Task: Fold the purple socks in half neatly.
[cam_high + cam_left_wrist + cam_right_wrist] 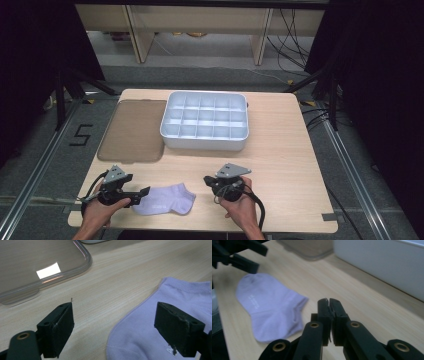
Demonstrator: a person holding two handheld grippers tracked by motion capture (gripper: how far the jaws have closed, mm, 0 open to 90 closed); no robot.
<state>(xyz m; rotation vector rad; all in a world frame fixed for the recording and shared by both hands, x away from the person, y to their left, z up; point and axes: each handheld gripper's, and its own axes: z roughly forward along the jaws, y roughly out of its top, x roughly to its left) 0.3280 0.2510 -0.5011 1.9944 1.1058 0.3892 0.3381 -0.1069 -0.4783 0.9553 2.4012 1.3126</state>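
Black curtains (30,60) are hanging at both sides, a pale bench (200,25) is standing behind on grey floor (210,75), and cables (292,40) are trailing nearby.

Lilac ankle sock (166,199) flat on the table's near edge

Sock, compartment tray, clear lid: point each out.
sock (165,200), high view, middle of the foot.
compartment tray (204,142), high view, near outer wall.
clear lid (132,130), high view, middle of its flat top.
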